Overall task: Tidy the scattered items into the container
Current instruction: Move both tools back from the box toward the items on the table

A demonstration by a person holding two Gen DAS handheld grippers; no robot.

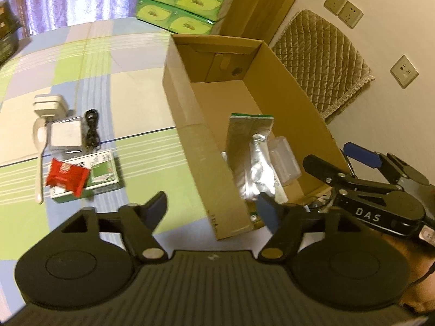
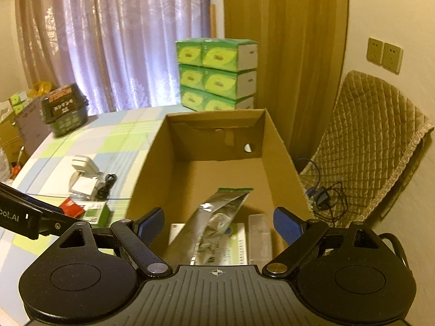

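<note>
A big brown cardboard box sits open on the table, which has a cloth with blue, green and white squares. Inside the box, at the near end, a shiny silver bag with a green top leans up on its side. Under it lies a flat white and green packet, and just beside that is a clear plastic piece. The far end of the box is bare. The right gripper hangs over the near end of the box, and its jaws are spread wide with nothing between them. The left gripper is over the near left wall of the box, and its jaws are wide apart and hold nothing too. On the table to the left of the box, more things lie close together. A red snack packet rests on top of a green and white box. Just behind them is a small white box, a white plug and a black cord rolled up, with the cord just beside the white box. A white spoon lies at the left side of this pile. Far back on the table stands a stack of green tissue packs. A brown padded chair is to the right of the box, by the wall.
</note>
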